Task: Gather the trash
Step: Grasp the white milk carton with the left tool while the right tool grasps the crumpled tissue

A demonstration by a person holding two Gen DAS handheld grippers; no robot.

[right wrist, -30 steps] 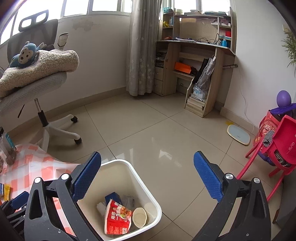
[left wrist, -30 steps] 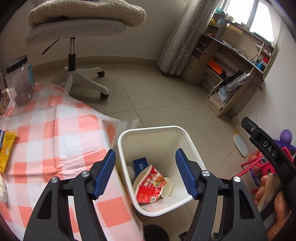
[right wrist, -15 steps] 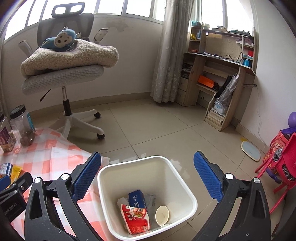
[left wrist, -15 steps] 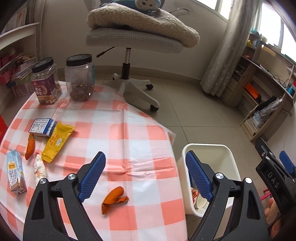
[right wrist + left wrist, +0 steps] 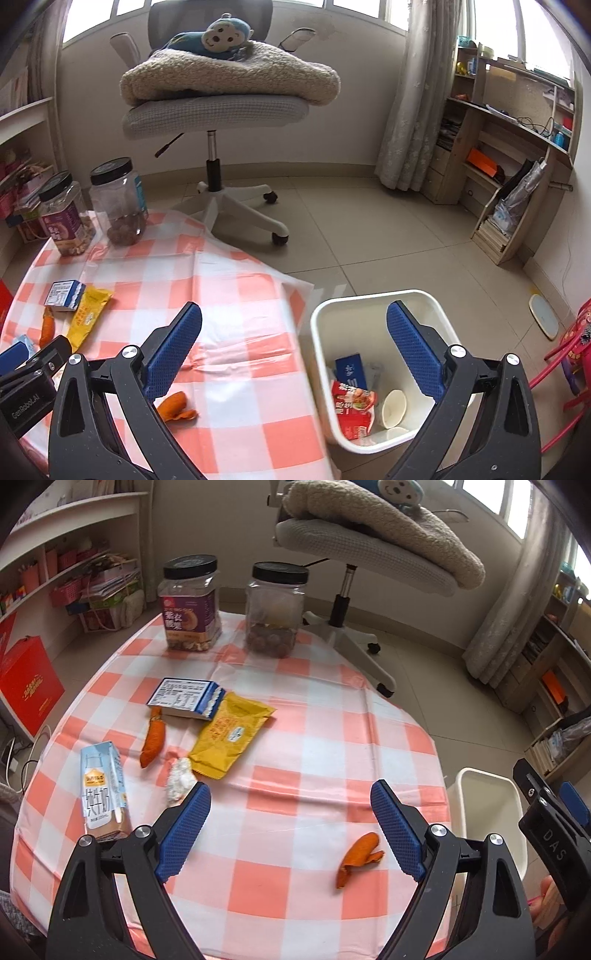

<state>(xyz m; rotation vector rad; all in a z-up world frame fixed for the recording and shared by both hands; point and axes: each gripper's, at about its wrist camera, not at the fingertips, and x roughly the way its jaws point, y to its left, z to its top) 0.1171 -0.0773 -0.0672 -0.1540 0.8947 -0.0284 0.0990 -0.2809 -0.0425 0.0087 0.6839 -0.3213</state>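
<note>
My left gripper [image 5: 290, 830] is open and empty above the checked table [image 5: 295, 738]. An orange peel [image 5: 358, 856] lies near its right finger. Farther off lie a yellow wrapper [image 5: 231, 734], a blue-white box [image 5: 186, 698], a second orange peel [image 5: 153, 740], a crumpled tissue [image 5: 179, 781] and a milk carton [image 5: 103, 786]. My right gripper [image 5: 295, 354] is open and empty, over the gap between the table edge and the white bin [image 5: 384, 369], which holds a red noodle packet [image 5: 352, 410], a blue box and a paper cup.
Two black-lidded jars [image 5: 190, 603] [image 5: 275, 609] stand at the table's far edge. An office chair [image 5: 221, 99] with a blanket and plush monkey stands behind. A red box [image 5: 27, 686] and shelves are at left, a wooden desk [image 5: 509, 155] at right.
My left gripper has swung left from over the bin to over the table. My right gripper has also turned left, so the table and bin both show.
</note>
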